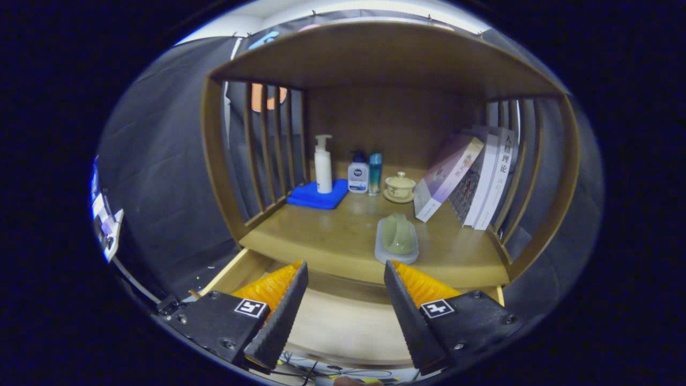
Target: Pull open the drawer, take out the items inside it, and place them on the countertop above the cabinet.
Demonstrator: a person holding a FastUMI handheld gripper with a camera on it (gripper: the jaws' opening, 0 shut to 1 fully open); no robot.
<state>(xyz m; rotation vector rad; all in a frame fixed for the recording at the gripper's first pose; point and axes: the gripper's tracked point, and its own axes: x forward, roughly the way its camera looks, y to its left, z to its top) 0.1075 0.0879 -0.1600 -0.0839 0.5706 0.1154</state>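
drawer (343, 321) lies pulled out directly beneath the gripper (345, 273), its pale floor showing bare between the two fingers, so as far as can be seen nothing is left in it to lift. the fingers stand apart, released, with nothing between them. going left to right on the countertop (321, 241) just beyond the fingertips: a blue cloth (316, 195) at the back left with a white pump bottle (323, 171) standing on it, then a small lotion bottle (358, 177) and a slim teal bottle (375, 172), then a lidded teacup (400, 187) on its saucer. nearer, just ahead of the right finger, a pale green cup on a dish (397, 241) sits close to the counter's front edge, its long axis running away from the fingers. books (471, 179) lean at the far right. judging by this, the cup on its dish is the likeliest thing to knock if the fingers move forward.
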